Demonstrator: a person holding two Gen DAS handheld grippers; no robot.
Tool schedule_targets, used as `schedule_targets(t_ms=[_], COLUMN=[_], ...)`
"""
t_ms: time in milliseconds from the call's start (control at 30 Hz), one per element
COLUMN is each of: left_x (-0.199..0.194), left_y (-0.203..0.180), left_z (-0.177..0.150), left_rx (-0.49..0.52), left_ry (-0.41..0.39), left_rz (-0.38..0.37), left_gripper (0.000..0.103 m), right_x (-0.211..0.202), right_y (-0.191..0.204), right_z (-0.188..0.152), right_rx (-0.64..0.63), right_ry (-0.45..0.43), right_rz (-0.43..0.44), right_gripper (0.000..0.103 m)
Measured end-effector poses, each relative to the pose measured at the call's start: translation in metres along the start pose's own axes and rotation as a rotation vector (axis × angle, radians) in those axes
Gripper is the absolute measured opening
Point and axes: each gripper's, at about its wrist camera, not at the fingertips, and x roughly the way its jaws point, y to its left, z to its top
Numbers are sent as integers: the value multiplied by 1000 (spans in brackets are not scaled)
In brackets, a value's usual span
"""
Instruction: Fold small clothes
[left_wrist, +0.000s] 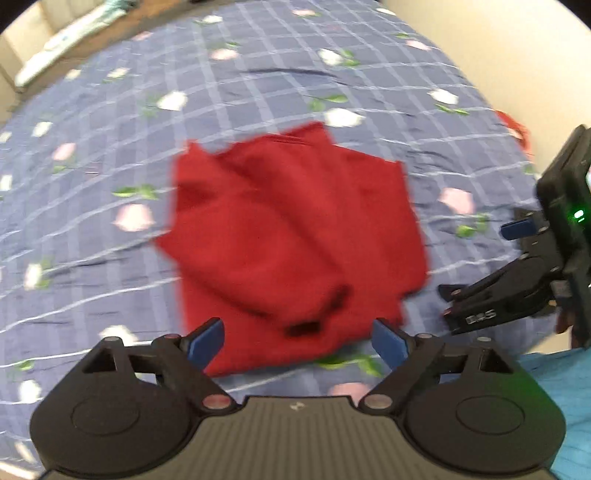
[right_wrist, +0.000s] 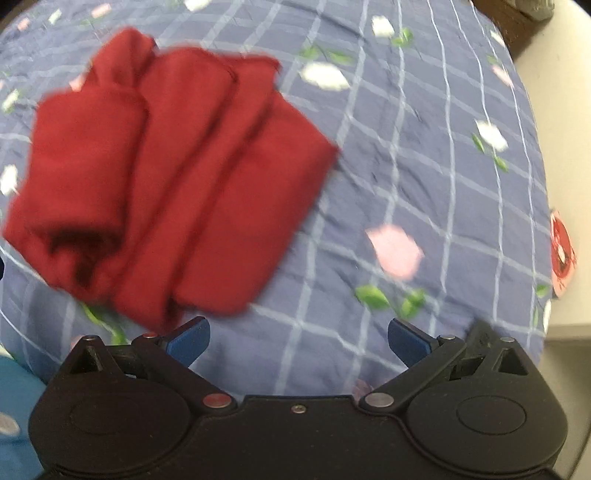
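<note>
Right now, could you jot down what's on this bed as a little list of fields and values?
surface: blue checked bedspread with flower print
garment: red cloth, folded in layers, lying flat on the bedspread
left gripper: open, empty, just short of the cloth's near edge
right gripper: open, empty, off to the cloth's right side
contact: neither gripper grips the cloth
image quality: blurred, so fine creases are unclear

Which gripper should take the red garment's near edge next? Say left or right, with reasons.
Left. The left gripper is open and faces the red garment squarely, its near edge between the fingers. The right gripper, also open, points mostly at bare bedsheet.
</note>
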Motion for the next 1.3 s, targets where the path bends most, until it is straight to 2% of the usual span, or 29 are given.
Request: schedule_targets(t_ms=[200, 333, 467, 567, 767, 867, 1033, 1100, 1167, 1233, 1300], left_x=[-21, -27, -24, -25, -42, -48, -53, -53, -53, -52, -51], left_y=[63, 109, 149, 178, 213, 219, 220, 217, 214, 210, 205], left_z=[-12, -23, -33, -41, -48, -46, -40, -37, -34, -31, -27], left_rx=[-164, -279, -350, -386, -418, -406, -373, -356, -340, -329, -319], left_ry=[-19, 14, 116, 170, 173, 166, 149, 143, 138, 136, 131], left_rz=[91, 158, 276, 324, 354, 368, 368, 366, 362, 358, 353], left_gripper=[99, 101, 102, 102, 102, 102, 102, 102, 102, 102, 102], right_x=[-33, -49, -50, -44, -24, -17, -12, -13, -16, -20, -26], right_y=[30, 63, 104, 133, 173, 187, 187, 178, 168, 160, 152], right_z=[30, 51, 66, 74, 83, 84, 86, 87, 86, 84, 82], right_rx=[19, -38, -124, -175, -204, -221, -188, -146, -103, -68, -50], right_ry=[-230, -321, -328, -316, -269, -262, -269, -280, -293, -312, -331], right_rz=[90, 137, 168, 159, 142, 100, -2, -4, 13, 22, 23], right_gripper=[102, 102, 102, 102, 102, 99, 82, 77, 67, 50, 41])
